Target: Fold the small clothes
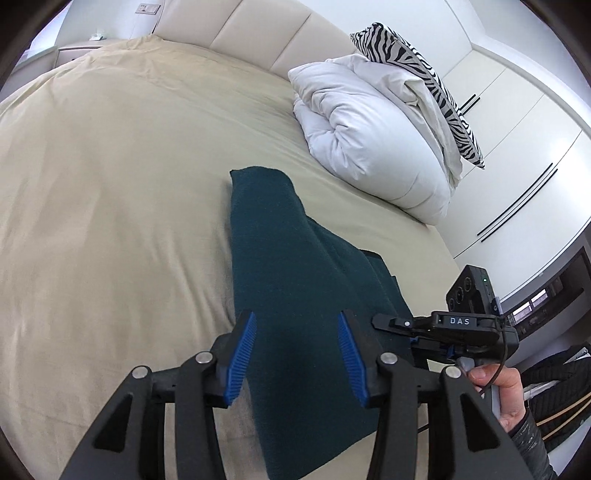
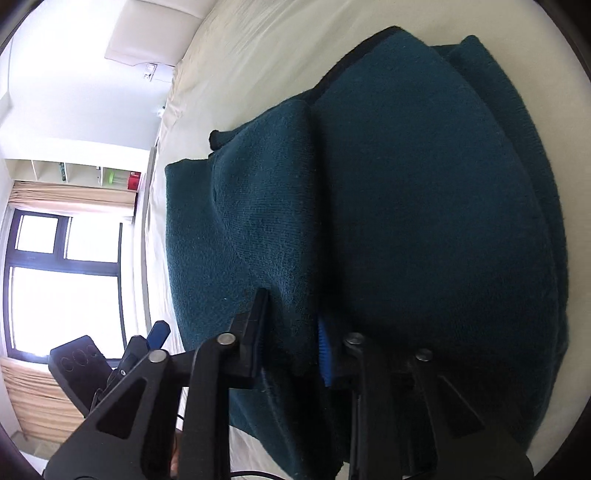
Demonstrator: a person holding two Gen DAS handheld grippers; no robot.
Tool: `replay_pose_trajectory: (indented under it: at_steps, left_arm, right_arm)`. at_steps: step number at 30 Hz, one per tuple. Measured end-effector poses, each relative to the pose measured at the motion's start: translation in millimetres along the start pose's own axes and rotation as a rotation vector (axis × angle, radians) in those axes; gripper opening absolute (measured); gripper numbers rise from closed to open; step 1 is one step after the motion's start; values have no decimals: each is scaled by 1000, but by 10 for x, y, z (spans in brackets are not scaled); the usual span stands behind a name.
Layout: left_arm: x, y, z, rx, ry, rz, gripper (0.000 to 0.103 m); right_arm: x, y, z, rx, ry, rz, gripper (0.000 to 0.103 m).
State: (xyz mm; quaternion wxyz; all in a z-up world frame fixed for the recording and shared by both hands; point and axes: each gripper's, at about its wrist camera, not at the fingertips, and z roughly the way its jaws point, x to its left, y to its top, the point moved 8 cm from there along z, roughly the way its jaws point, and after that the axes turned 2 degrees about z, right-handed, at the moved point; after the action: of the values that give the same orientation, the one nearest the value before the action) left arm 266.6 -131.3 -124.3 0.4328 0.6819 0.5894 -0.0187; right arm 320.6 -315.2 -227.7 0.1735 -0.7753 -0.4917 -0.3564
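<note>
— Teal knit sweater (image 1: 295,266) on the bed (image 1: 110,184), sleeves in already?
— Partly folded. My right gripper (image 2: 291,332) is clamped on its near edge; left gripper (image 1: 297,354) hangs apart above it. Final fold remains.

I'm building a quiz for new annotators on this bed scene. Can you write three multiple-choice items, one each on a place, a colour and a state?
1. Where does the white duvet lie?
A. On the floor
B. On the bed near the headboard
C. Under the garment

2. What colour is the knit garment?
A. Dark teal
B. Red
C. Yellow

3. How does the right gripper stand?
A. Wide open above bare sheet
B. Pointing at the window
C. Closed on a fold of the garment

Key: 1 B, it sits bundled by the padded headboard; 2 A, teal in both views; 3 C, its fingers pinch a ridge of knit.
</note>
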Motion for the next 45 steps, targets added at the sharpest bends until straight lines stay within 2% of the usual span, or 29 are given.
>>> replay_pose_trajectory:
  at_steps: [3, 9, 13, 16, 18, 19, 21, 23, 24, 26, 27, 28, 30, 32, 33, 35, 36, 37, 38, 39, 41, 43, 45]
  left_arm:
    - [-13, 17, 25, 6, 9, 9, 56]
    - [-184, 27, 181, 28, 17, 48, 58]
    - [-343, 37, 342, 46, 20, 80, 59]
    - [-427, 21, 537, 67, 56, 114, 72]
    - [-438, -45, 717, 109, 87, 129, 72]
    - [-424, -90, 810, 137, 103, 129, 72]
    - [-415, -147, 889, 155, 108, 127, 73]
    - [-391, -146, 877, 146, 129, 130, 76]
    - [-379, -125, 844, 131, 138, 129, 76]
    - [-367, -51, 790, 96, 164, 126, 76]
    - [-361, -19, 786, 85, 175, 126, 78]
    - [-355, 7, 807, 86, 187, 130, 81]
    - [-344, 50, 912, 110, 206, 142, 84]
    - [-294, 46, 1058, 150, 198, 123, 92]
    - [-249, 6, 1150, 191, 168, 92, 92]
    - [-147, -23, 1227, 199, 115, 32, 90]
    - [-150, -21, 1226, 196, 116, 43, 89]
    - [-174, -26, 1220, 195, 118, 61, 81]
    - [-214, -41, 1216, 203, 100, 74, 63]
    - [-255, -62, 1215, 222, 64, 64, 56]
    - [-299, -56, 1199, 231, 62, 64, 49]
    - [-337, -77, 1115, 234, 56, 78, 44]
    - [-356, -108, 954, 233, 53, 80, 41]
  right_arm:
    - [67, -15, -197, -35, -8, -53, 15]
    - [29, 106, -689, -94, -43, -131, 15]
    - [-219, 138, -984, -118, -64, -115, 15]
    - [-479, 88, -1054, -119, -71, -95, 14]
    - [-650, 36, -1016, -112, -82, -73, 14]
    - [-712, 28, -940, -111, -79, -63, 14]
    - [-810, 32, -914, -132, -4, -25, 14]
    - [-798, 15, -908, -145, 35, -14, 17]
    - [-789, 14, -948, -150, 35, -16, 19]
    - [-754, 13, -1045, -181, -36, -35, 37]
    - [-742, 38, -1153, -226, -80, -47, 48]
    - [-733, 89, -1274, -266, -82, -52, 56]
    - [-723, 153, -1418, -322, -47, -40, 65]
    - [-692, 249, -1348, -295, -25, -35, 68]
    - [-665, 306, -1244, -248, -31, -50, 68]
    - [-651, 319, -898, -178, -41, -72, 68]
    - [-608, 341, -803, -186, -51, -91, 68]
    - [-610, 338, -762, -185, -53, -101, 66]
    - [-564, 339, -731, -177, -63, -112, 60]
    - [-570, 317, -734, -167, -91, -133, 48]
    - [-556, 265, -691, -146, -148, -174, 39]
    - [-545, 252, -688, -144, -153, -157, 29]
    - [-504, 207, -723, -159, -173, -158, 24]
